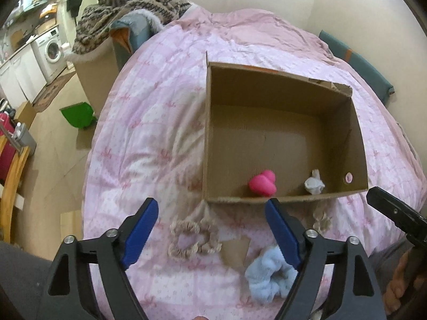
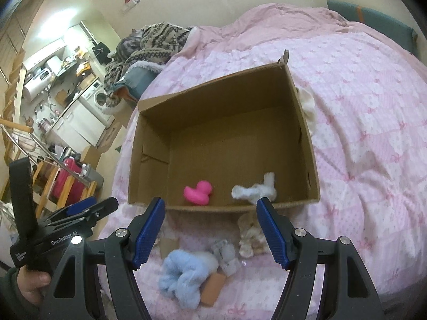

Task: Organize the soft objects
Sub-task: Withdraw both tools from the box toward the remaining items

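A: Both your grippers, left (image 1: 210,230) and right (image 2: 210,230), gape empty. Where's the blue scrunchie (image 2: 184,274)?

B: Just before the box (image 2: 315,176). It's light and squashy; pinch its bunched loop.

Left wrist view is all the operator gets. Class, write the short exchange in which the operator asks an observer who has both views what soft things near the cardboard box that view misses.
Operator: Is anything soft lying outside the box that I can't see?
Observer: Yes. A white fluffy thing rests against the outside of the box's right wall.
Operator: Does my left tool hide anything beside the blue scrunchie?
Observer: Yes. A small grey-white soft item lies right against the scrunchie, on its box side.
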